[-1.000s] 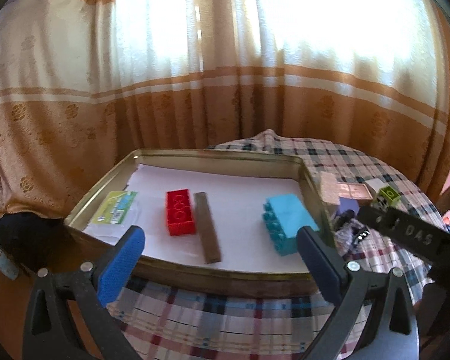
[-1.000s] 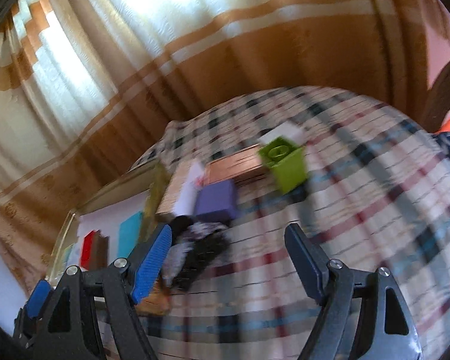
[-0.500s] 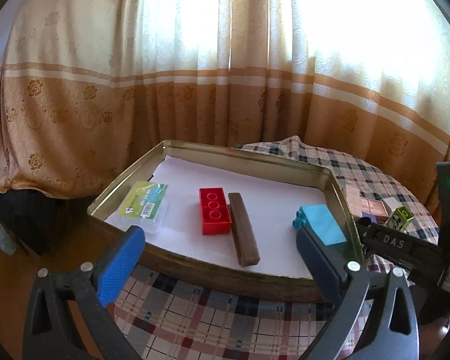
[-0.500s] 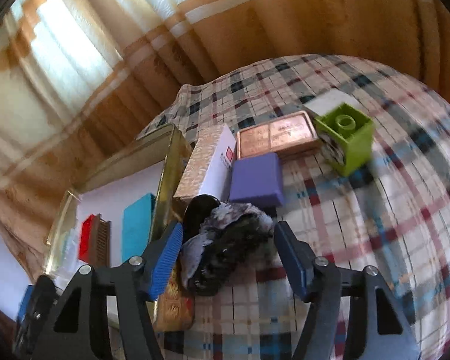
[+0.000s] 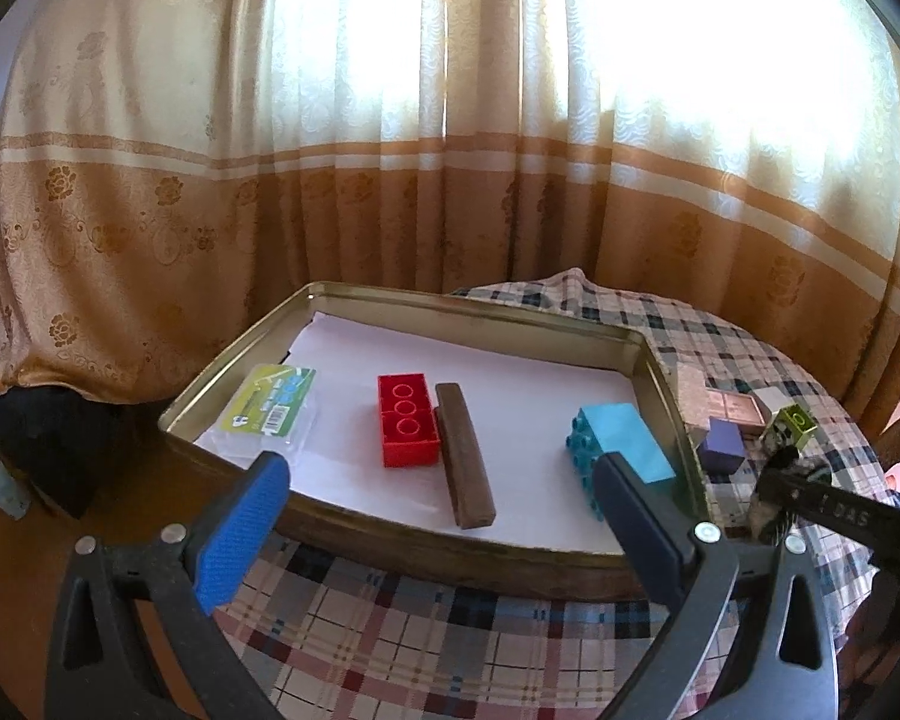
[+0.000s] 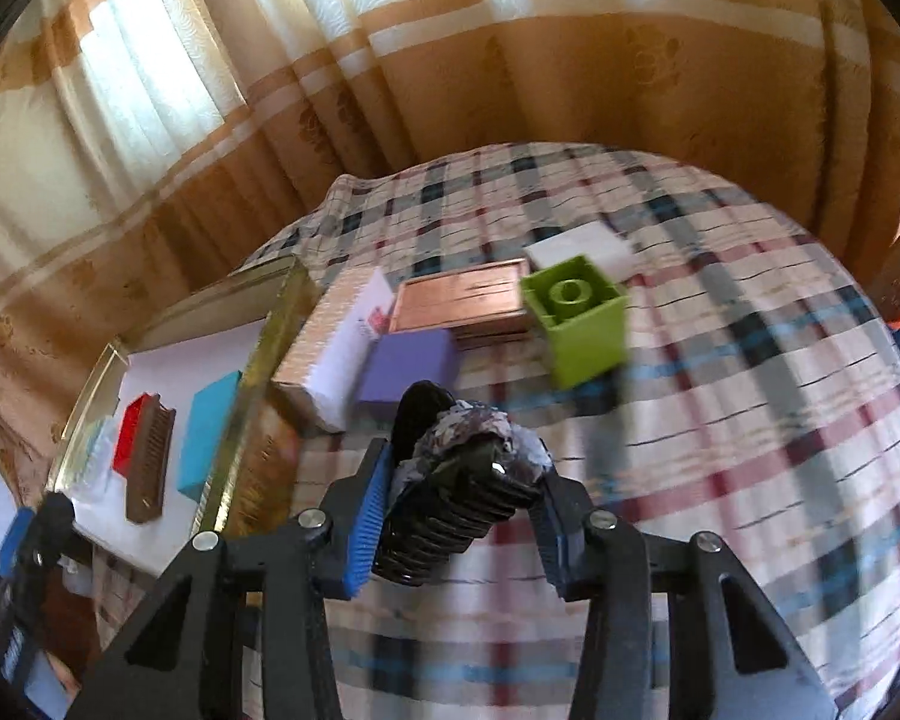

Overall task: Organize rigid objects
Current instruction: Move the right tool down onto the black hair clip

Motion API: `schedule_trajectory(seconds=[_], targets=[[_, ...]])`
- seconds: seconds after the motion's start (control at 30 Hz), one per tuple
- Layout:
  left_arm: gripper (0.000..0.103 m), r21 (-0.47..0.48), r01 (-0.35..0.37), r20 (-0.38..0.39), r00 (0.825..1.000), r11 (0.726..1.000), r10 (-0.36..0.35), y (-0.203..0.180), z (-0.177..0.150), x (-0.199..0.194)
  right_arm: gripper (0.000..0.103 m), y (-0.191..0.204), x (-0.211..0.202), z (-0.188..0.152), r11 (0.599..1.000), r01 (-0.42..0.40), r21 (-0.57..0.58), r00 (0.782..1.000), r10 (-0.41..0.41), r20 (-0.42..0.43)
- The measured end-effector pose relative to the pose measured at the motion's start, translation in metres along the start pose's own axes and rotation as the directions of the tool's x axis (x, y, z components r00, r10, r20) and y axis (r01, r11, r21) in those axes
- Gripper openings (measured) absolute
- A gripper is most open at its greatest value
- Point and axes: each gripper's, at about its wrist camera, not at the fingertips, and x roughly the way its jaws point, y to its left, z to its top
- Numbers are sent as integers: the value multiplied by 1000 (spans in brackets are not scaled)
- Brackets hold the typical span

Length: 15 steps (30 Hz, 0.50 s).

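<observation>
Right tongs (image 6: 456, 516) are closing around a dark ribbed object with a mottled grey-white top (image 6: 462, 480), which lies on the checked cloth of the bench (image 6: 720, 420) just right of the metal tray (image 6: 270, 324); the blue left pad already seems to touch it, the right pad looks close or just touching. To do this well, let both pads seat squarely on the ribbed body, not the crumpled top, before lifting. The purple block (image 6: 408, 363) and green brick (image 6: 582, 318) sit just beyond, so lift straight up. Left tongs (image 5: 438, 516) hang spread and empty at the tray's near rim, where the red brick (image 5: 407, 420), brown bar (image 5: 465, 456) and blue brick (image 5: 621, 450) lie.
</observation>
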Motion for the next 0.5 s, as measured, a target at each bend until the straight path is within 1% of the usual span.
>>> schedule_trajectory(seconds=[0.03, 0.1, 0.13, 0.17, 0.3, 0.33, 0.4, 0.5], targets=[[103, -1, 4, -2, 1000, 1000, -4, -1, 0, 0, 48, -4, -1, 0, 1000, -13, 15, 1000, 13, -1], [103, 7, 6, -3, 1000, 1000, -6, -4, 0, 0, 55, -10, -1, -1, 998, -19, 53, 1000, 20, -10], [103, 13, 5, -2, 1000, 1000, -5, -5, -1, 0, 62, -11, -1, -1, 998, -20, 63, 1000, 21, -12], [103, 18, 5, 0, 1000, 1000, -5, -6, -1, -1, 67, -10, 0, -1, 997, -20, 70, 1000, 21, -12], [103, 26, 6, -1, 1000, 1000, -6, -8, 0, -1, 67, 0, 7, 0, 998, -14, 60, 1000, 15, -17], [103, 25, 7, -1, 1000, 1000, -7, -8, 0, -1, 68, 3, 11, 1, 999, 4, 52, 1000, -2, -30], [103, 25, 11, -3, 1000, 1000, -11, -8, -1, -1, 68, 11, 13, 0, 999, 46, 10, 999, -46, -25], [103, 37, 14, 0, 1000, 999, -14, -12, -1, -3, 68, 13, 14, 0, 997, 62, -36, 998, -63, -28]])
